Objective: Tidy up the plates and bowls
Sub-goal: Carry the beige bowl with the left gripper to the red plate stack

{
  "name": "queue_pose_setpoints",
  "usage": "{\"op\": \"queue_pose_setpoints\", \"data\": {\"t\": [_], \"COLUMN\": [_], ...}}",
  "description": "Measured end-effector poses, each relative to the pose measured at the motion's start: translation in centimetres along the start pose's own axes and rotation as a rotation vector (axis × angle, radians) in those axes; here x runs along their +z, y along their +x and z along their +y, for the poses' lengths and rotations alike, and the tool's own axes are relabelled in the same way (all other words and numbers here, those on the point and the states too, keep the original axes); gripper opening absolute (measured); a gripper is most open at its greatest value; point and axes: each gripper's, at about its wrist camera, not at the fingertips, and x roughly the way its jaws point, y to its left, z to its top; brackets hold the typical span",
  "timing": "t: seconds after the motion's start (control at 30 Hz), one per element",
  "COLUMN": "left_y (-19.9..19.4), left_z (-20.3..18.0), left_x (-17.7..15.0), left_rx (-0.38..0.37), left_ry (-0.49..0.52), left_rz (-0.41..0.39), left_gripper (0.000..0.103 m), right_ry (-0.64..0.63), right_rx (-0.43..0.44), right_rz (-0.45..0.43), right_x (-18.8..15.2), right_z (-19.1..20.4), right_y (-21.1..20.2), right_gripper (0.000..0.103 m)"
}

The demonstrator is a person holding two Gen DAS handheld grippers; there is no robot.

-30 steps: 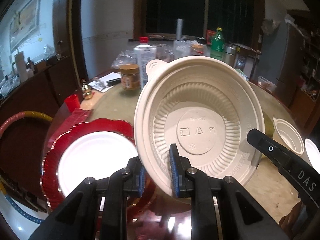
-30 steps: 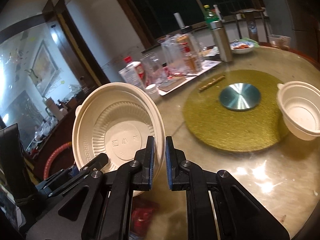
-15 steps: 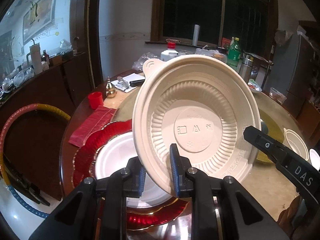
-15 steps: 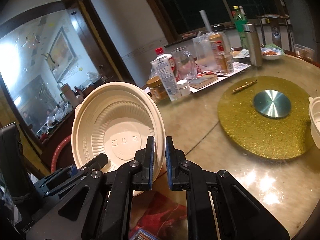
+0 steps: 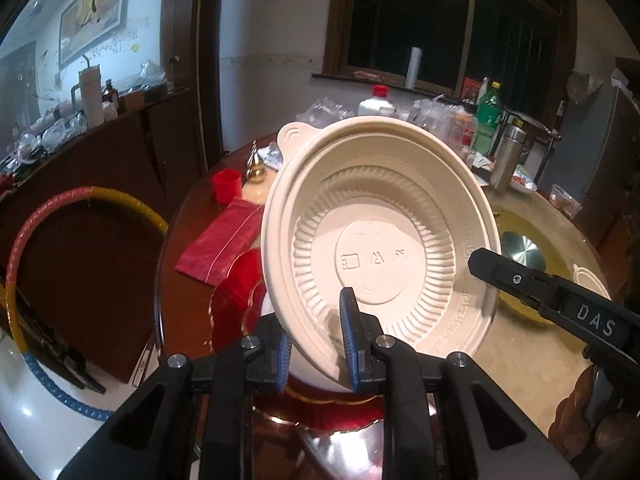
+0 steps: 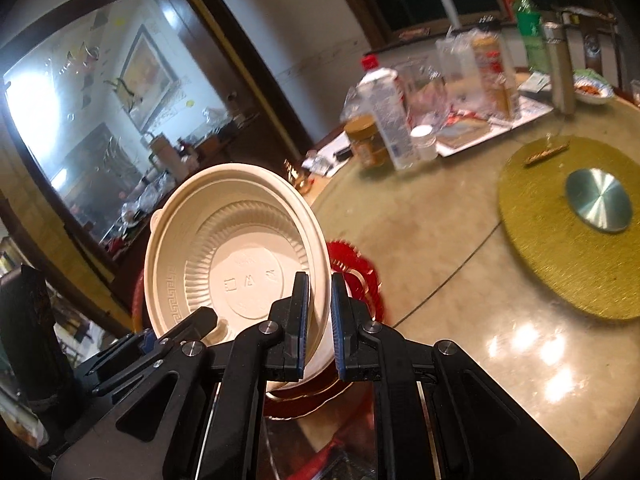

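Left wrist view showed the left tongs [image 5: 314, 344] clamped on the lower rim of a cream bowl [image 5: 380, 236], which stood tilted on edge above a red scalloped plate [image 5: 236, 292] on the surface [image 5: 520, 356]. Right wrist view showed the right tongs [image 6: 319, 320] closed on the same bowl's [image 6: 236, 248] opposite rim, its hollow facing both cameras; a second cream bowl [image 5: 590, 280] sat near the gold turntable [image 6: 560, 236].
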Motion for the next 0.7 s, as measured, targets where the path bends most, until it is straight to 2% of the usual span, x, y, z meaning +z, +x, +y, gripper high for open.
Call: {"op": "queue_pose_setpoints", "data": {"t": [0.4,0.7], "left_y": [2.5,3.2], "left_z": [1.3,1.8], "left_x": [-1.3,-1.8], "left_rx": [0.046,0.037], "left_ry": [-0.024,-0.034], "left_rz": [0.082,0.119], "left_gripper": [0.021,0.021], "right_ry": [-0.008,-0.021], "right_rx": [-0.015,-0.053], "right_rz": [0.105,0.15], "right_x": [-1.1,-1.4], "right_z": [0.1,0.3], "right_y": [3.1,4.0], "right_gripper": [0.01,0.01]}}
